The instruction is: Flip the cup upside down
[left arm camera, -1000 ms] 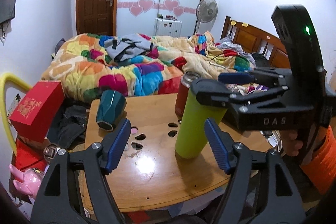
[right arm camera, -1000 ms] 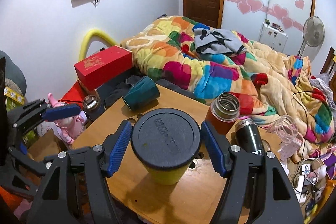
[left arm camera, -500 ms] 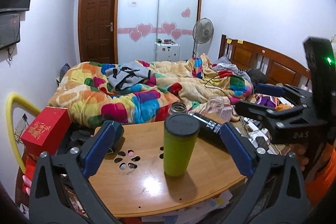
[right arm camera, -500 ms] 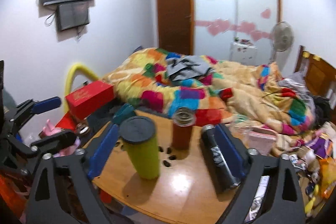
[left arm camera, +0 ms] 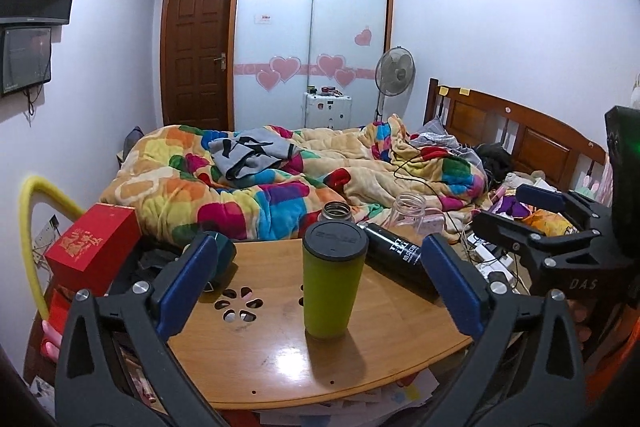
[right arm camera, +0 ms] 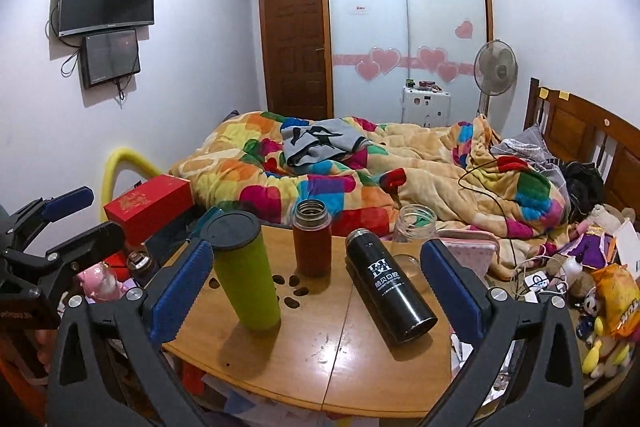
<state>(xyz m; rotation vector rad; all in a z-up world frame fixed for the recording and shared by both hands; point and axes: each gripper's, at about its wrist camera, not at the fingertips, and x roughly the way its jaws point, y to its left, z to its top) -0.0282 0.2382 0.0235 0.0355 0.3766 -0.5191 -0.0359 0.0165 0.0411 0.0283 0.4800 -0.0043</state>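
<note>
We see the cup (left arm camera: 333, 279) standing on the table (left arm camera: 276, 359). Behind it stands a flask (right arm camera: 312, 238), with a bottle (right arm camera: 390, 285) to the right.

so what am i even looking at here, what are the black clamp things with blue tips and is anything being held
Those are two hand-held grippers, one in each of a person's hands, each carrying its own fisheye camera looking along its fingers. One picture comes from the left gripper, the other from the right gripper; each view also catches the other gripper at its edge. Both are open and hold nothing. On the wooden table stand a green cup with a dark end on top, a brown-red flask and a black bottle; a clear jar stands at the far edge. A dark teal mug sits partly hidden at the table's far left.
</note>
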